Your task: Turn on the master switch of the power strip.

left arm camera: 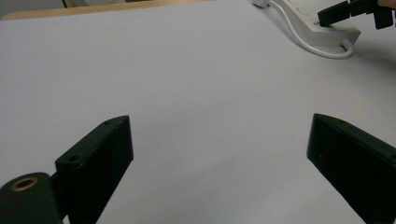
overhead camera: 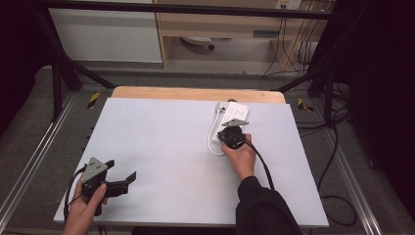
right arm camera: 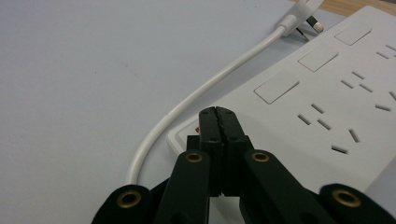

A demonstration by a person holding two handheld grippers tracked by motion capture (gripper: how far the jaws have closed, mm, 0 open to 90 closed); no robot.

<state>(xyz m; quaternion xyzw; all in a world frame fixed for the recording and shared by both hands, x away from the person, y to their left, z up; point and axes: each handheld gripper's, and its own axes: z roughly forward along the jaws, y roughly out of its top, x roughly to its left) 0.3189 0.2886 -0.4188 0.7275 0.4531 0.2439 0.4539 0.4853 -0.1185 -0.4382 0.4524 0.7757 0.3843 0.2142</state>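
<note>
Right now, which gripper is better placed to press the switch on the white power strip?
The right gripper: its jaws are shut and sit over the power strip. The left gripper is open, far across the table.

The light falls evenly from above, and the pale table sheet (overhead camera: 161, 142) is bright without glare. Around the table the room goes dark, almost black at both sides. Shadows are soft and short. In the left gripper view the near black jaws are blurred. The high view is a little grainy, its edges slightly bent.
</note>
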